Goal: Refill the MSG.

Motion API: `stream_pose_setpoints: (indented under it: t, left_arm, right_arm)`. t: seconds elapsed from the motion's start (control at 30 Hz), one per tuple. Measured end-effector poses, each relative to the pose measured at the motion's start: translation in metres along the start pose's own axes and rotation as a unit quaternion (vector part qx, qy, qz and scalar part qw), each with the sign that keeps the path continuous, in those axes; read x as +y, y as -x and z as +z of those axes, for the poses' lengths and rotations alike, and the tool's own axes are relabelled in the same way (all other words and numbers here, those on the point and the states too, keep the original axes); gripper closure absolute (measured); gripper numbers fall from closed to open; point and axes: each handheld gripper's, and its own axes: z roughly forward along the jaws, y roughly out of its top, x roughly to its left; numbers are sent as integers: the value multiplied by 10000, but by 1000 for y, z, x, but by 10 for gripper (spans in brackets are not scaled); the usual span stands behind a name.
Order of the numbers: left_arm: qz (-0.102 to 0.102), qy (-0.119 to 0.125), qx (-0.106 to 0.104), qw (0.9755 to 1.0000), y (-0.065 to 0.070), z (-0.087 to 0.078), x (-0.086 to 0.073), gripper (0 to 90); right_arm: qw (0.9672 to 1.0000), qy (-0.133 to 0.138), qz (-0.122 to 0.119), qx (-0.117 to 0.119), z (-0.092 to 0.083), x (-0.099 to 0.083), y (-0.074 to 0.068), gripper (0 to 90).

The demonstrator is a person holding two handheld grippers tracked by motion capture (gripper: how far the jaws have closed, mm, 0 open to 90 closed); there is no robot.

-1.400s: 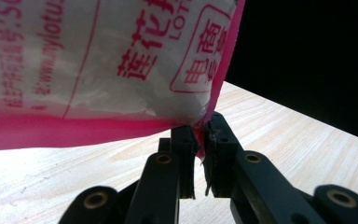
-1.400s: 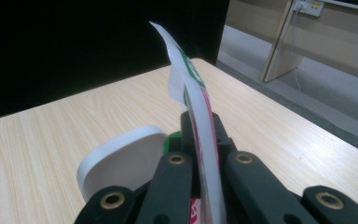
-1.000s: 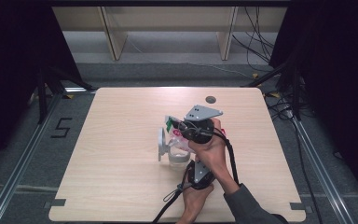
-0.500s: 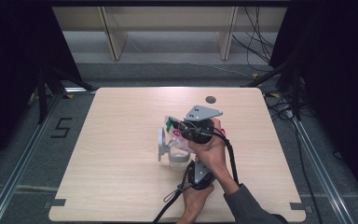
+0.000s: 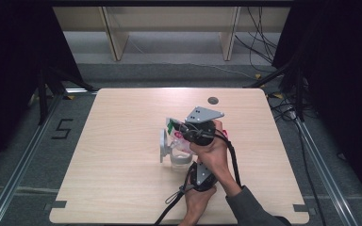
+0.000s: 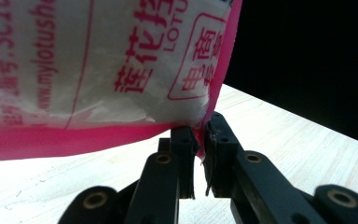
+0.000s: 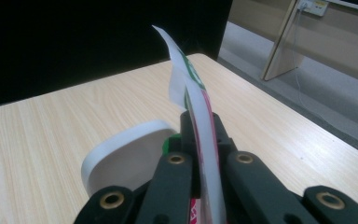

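1 packet is in hand here — white with a pink border and red print — held up over the middle of the wooden table, between 2 grippers. the left gripper pinches the packet's lower pink edge at a corner, jaws nearly together with the film caught between them. the right gripper is clamped tight on the packet's edge too, the thin sheet standing upright between its jaws and curling over at the top, where a green patch shows.

1 white, round-edged container sits on the table just under and beside the packet; in the right gripper view its pale rim lies just left of the jaws.

writing on the packet, read in the left gripper view: part of a web address, "www.mylotus…", the letters "lotu" cut off at the picture's edge, "sc1" at the far left, and several red chinese characters, some inside a rounded red frame.

on the floor left of the table, 1 black "5" is marked.
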Motion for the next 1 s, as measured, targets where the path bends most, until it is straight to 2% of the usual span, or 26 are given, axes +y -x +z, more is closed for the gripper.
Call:
stream_pose_setpoints:
  t: [0.13, 0.4, 0.53, 0.6, 0.7, 0.73, 0.83, 0.9, 1.0]
  left_arm:
    - [-50, 16, -7, 10000, 0, 0, 0, 826]
    - [-6, 19, -2, 10000, 0, 0, 1, 825]
    - [-31, 8, -17, 10000, -1, 0, 1, 825]
    - [-29, -12, -24, 10000, -1, 0, 1, 824]
    - [121, -61, 37, 9999, -1, 0, 0, 824]
    - [-21, -9, -21, 10000, 0, 0, 1, 824]
    - [-7, -18, -23, 10000, -1, 0, 1, 824]
    - [7, -3, -14, 10000, -1, 0, 1, 824]
    - [23, -11, -14, 10000, -1, 0, 1, 824]
  right_arm:
    - [10000, -14, 4, 30, 0, 1, -1, 900]
    - [10000, -20, -33, 59, -1, 1, -1, 900]
    - [10000, 19, -93, -20, 1, 1, -2, 900]
    - [10000, -26, 30, 48, 0, 1, -1, 900]
    - [9999, -59, 80, 72, -1, 0, -1, 900]
    - [10000, -57, 43, 66, 0, 1, -1, 900]
    - [9999, -39, 75, 66, 0, 0, -2, 900]
    - [10000, -12, -28, 27, 0, 1, -1, 900]
    - [10000, -48, -49, 50, 0, 1, -1, 900]
